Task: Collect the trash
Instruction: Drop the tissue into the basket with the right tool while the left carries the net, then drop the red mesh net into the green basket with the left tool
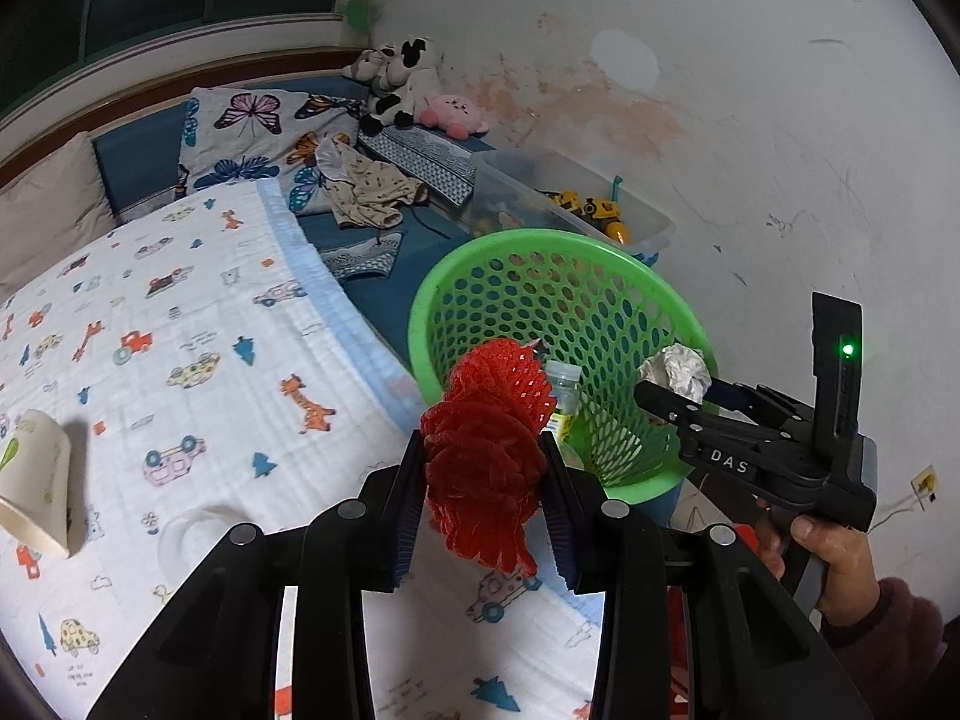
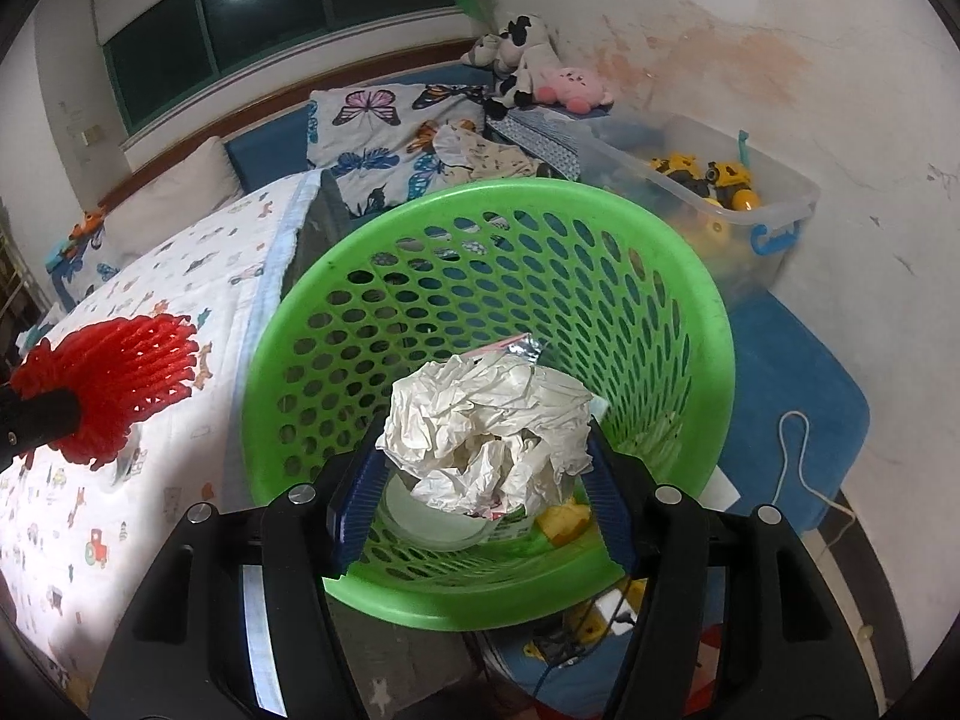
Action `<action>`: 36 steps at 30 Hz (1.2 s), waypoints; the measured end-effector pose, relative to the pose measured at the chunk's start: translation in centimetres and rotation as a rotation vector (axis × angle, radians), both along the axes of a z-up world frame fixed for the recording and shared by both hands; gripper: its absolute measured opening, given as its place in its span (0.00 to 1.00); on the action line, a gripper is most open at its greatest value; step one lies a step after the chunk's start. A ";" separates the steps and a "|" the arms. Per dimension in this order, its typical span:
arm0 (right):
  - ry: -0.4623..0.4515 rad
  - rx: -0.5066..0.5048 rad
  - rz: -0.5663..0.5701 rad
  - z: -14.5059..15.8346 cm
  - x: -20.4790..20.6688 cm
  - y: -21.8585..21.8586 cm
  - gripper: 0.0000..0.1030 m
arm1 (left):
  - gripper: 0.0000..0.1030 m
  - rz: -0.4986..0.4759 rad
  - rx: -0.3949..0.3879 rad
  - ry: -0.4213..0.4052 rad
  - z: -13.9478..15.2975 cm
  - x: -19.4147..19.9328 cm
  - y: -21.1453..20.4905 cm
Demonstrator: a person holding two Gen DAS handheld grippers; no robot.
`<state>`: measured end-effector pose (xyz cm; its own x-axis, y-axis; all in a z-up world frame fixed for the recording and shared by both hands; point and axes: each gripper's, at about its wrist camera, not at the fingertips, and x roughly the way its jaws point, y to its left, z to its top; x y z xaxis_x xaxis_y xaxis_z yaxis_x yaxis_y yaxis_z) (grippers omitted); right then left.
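The right gripper (image 2: 483, 492) is hanging directly over the mouth of the green basket (image 2: 708, 324), and the paper wad (image 2: 489, 432) is sitting between its blue pads (image 2: 609, 510). The wad is filling the gap from pad to pad, though whether the pads are pressing on it or only flanking it cannot be told from this view. Straight beneath the wad lies the basket's interior, so the coming drop should be turning on nothing more than letting go.

The left gripper (image 1: 483, 516) is gripping the red foam net (image 1: 486, 450) at a narrow spread, its pads pinching the net's bunched lower part while the open mesh end is pointing up and away toward the basket (image 1: 432, 306). It is sitting left of and nearer than the basket's rim, over the edge of the printed blanket (image 1: 180, 312), so the right hand is the closer one to a drop.

The left view is showing what the right one misses: a paper cup (image 1: 36, 480) lying on its side on the blanket at far left, still to be collected, a bottle (image 1: 561, 396) already inside the basket, and the hand (image 1: 834, 552) holding the right tool. The right view alone is looking down into the basket, where a white lid and yellow scrap are lying under the wad.
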<state>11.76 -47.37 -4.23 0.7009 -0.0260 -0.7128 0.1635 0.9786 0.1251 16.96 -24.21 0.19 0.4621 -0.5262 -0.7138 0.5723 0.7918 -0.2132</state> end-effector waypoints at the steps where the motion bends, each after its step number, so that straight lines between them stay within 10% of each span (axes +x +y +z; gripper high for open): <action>1: 0.001 0.001 -0.001 0.0 0.0 0.0 0.61 | 0.34 -0.004 0.001 0.000 0.0 0.0 -0.3; 36: -0.050 0.044 -0.032 1.2 -2.9 -1.6 0.72 | 0.47 -0.068 0.062 0.050 -2.5 3.0 -7.1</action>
